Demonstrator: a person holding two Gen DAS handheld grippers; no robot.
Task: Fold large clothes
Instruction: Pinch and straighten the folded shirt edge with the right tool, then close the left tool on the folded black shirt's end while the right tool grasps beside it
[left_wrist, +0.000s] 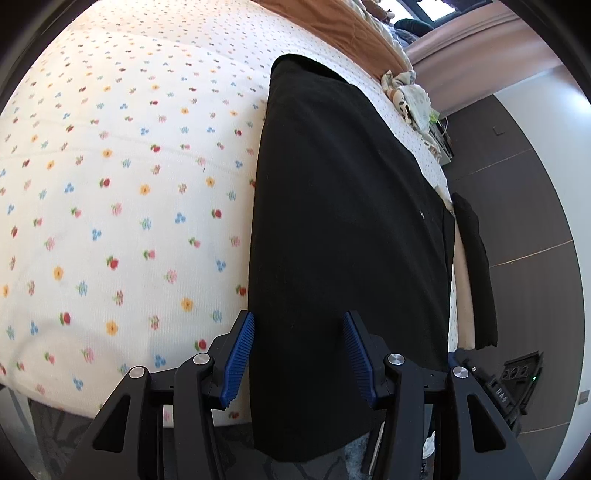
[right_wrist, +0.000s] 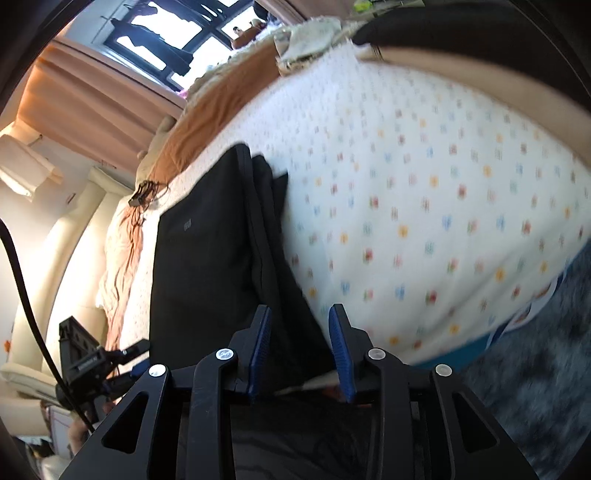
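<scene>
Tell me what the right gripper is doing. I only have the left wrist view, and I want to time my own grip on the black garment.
Observer: The right gripper is open. Its fingers are apart over the black garment and are not pinching it.
Operator: Is the fabric flat on that side?
Observer: No. Along the edge next to the floral bedspread, folded layers overlap in ridges.
Operator: Is there any mark I can use for orientation?
Observer: A small grey logo faces up on the flat panel of the garment.
</scene>
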